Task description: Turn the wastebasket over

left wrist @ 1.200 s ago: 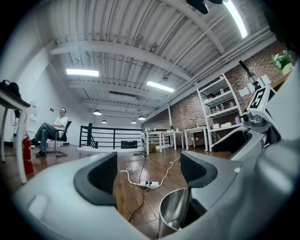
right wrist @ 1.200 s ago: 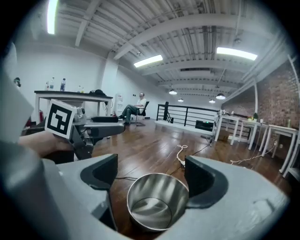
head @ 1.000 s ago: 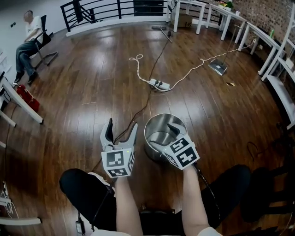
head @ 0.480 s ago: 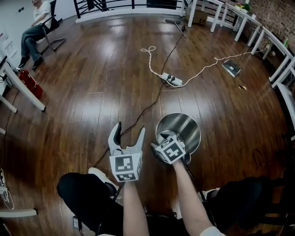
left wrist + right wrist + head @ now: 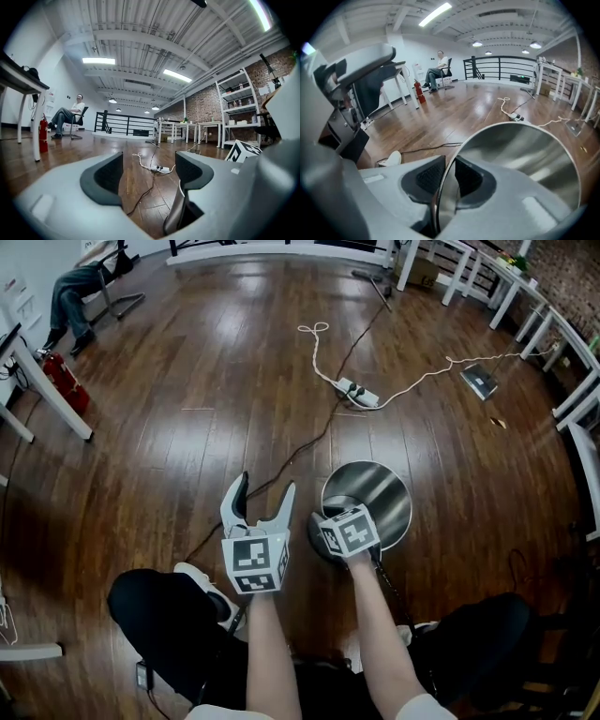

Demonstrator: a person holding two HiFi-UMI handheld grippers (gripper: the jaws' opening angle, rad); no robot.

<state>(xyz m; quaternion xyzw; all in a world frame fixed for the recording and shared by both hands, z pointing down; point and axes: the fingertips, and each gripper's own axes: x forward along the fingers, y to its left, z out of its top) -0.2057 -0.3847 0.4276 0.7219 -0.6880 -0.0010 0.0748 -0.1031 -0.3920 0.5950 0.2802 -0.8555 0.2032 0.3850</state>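
Wastebasket (image 5: 382, 495) at centre right of the head view. It stands upright on the dark plank floor (image 5: 159, 456) with its mouth upward, just ahead of the person's knees. It is a round bin of bare, silver-coloured metal. The inner wall has a brushed sheen with broad bright and dark bands of reflection, and the rim is a thin, plain edge. In the right gripper view the mouth appears as a wide bright oval filling the lower right.

Right gripper (image 5: 449, 174), angled steeply down onto the near-left part of the rim. Its jaws are closing on the bin wall, one dark ribbed pad outside and the other inside. The thin metal edge runs up between the pads and meets both. In the head view its marker cube covers the point of contact.

Left gripper (image 5: 263, 495), just beside the wastebasket on its left and held nearly level above the floor. Its jaws are spread, and the left gripper view shows only floor and a black cable (image 5: 305, 446) between them.

Background: a white power strip (image 5: 357, 392) lies on the floor beyond the bin. A seated person (image 5: 80, 282) is at the far upper left, near a red fire extinguisher (image 5: 58, 381).
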